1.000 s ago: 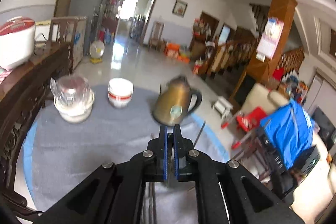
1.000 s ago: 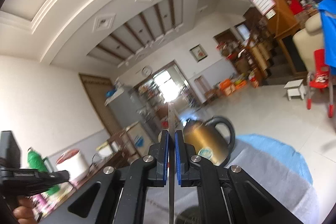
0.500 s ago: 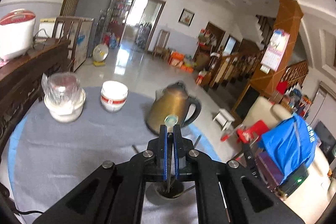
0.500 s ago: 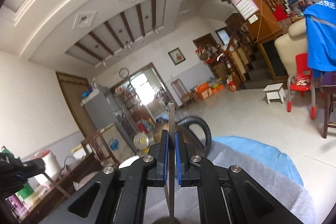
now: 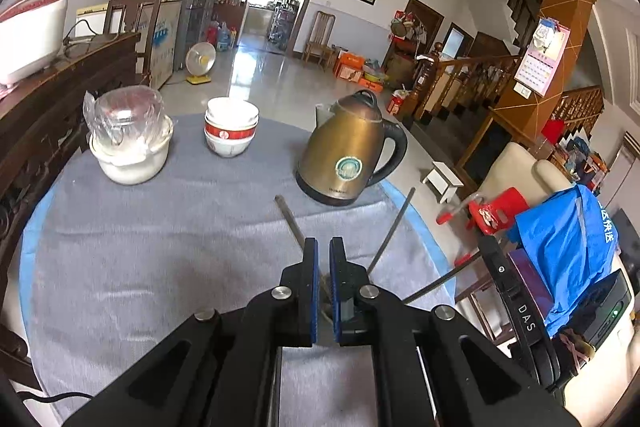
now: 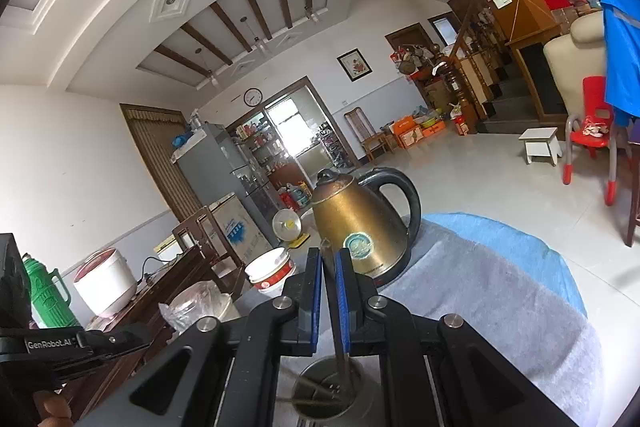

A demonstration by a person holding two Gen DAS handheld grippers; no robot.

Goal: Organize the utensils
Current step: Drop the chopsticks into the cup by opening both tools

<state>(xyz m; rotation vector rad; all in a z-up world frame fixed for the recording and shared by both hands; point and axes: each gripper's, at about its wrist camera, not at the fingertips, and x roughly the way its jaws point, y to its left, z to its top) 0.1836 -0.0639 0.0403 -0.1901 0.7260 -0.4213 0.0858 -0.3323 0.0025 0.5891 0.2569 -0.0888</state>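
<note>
Both hands are sinking: the right gripper [image 6: 328, 263], barely loosening, is lowering its chopstick [image 6: 329, 259] into the holder [image 6: 326, 383] (kettle [image 6: 362, 223] at twelve o'clock); left gripper [image 5: 323, 251] staying clenched.

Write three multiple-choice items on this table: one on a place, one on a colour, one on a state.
1. In the left wrist view, the stacked bowls stand
A. left of the kettle
B. right of the kettle
C. on top of the kettle

2. The kettle's body is
A. white
B. brass-gold
C. blue

3. The chopstick between the fingers of the right gripper
A. lies flat on the cloth
B. rests across the kettle
C. stands with its lower end in the metal holder

Key:
1. A, the bowls sit left of the kettle, apart from it.
2. B, its body is brass-gold with a black handle.
3. C, the stick runs down into the open holder below the fingers.
</note>
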